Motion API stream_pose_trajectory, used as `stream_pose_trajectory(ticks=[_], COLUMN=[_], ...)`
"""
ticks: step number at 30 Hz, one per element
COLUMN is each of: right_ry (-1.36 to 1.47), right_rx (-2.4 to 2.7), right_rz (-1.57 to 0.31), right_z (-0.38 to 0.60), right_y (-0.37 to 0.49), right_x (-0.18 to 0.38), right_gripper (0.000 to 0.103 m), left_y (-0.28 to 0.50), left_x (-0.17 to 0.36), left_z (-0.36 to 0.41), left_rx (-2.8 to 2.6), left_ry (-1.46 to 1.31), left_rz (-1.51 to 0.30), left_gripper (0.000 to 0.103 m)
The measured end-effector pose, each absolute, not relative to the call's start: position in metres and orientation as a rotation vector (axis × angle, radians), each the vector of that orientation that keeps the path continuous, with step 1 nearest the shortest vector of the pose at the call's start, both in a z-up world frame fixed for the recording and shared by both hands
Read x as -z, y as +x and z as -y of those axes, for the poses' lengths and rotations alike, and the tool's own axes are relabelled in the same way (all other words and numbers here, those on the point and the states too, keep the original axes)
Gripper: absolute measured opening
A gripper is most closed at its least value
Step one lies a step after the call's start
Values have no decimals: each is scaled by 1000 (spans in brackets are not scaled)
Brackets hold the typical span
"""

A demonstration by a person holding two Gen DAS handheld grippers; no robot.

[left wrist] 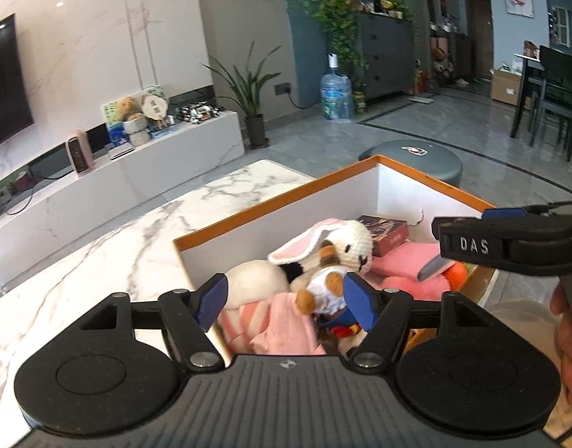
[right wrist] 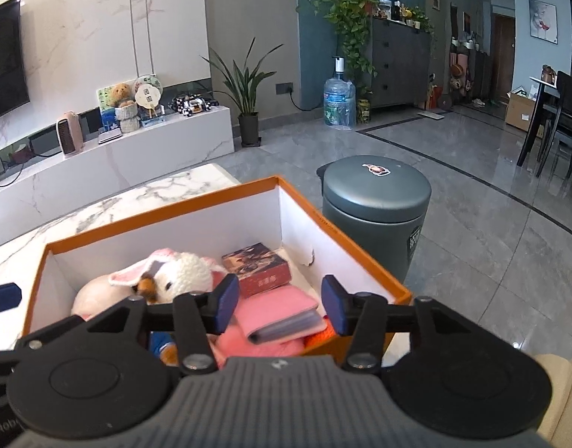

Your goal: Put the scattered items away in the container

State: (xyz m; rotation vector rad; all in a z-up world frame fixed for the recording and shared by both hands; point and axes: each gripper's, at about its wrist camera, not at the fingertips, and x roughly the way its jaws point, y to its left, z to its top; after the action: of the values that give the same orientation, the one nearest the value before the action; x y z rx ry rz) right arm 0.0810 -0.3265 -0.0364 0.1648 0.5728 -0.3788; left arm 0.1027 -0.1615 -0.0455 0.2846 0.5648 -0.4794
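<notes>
Both grippers, left (left wrist: 284, 300) and right (right wrist: 280, 304), are released over the box (right wrist: 166, 205). The bunny (left wrist: 345, 242) sits high near the rim. A jaw could snag it on withdrawal.

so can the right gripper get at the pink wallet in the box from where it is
Probably yes. The right gripper is open and empty just above the pink wallet, which lies on top of the pile in the box with nothing covering it.

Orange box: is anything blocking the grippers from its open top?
Nothing visible does. The orange box has no lid, and both the left gripper and right gripper hover open right above the toys inside.
</notes>
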Motion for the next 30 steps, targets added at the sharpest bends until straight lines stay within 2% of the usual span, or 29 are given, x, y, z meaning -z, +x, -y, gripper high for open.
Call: stream_pose_trajectory(ticks=[4,14,20,30], right_ry=[135,137,150,119], right_rx=[356,342,349,344], right_rz=[-556,-531,-584,-635], right_z=[310,293,287,278], right_y=[68,39,27,15], right_x=[37,39,39,0], right_gripper=[55,71,74,89], left_y=[95,76,64,44], left_x=[45,48,42,6], left_z=[149,130,127,124], left_rx=[462,417,415,377], left_ry=[251,170,193,211], left_rz=[-566,-585,-577,-522], left_gripper=[82,84,86,89])
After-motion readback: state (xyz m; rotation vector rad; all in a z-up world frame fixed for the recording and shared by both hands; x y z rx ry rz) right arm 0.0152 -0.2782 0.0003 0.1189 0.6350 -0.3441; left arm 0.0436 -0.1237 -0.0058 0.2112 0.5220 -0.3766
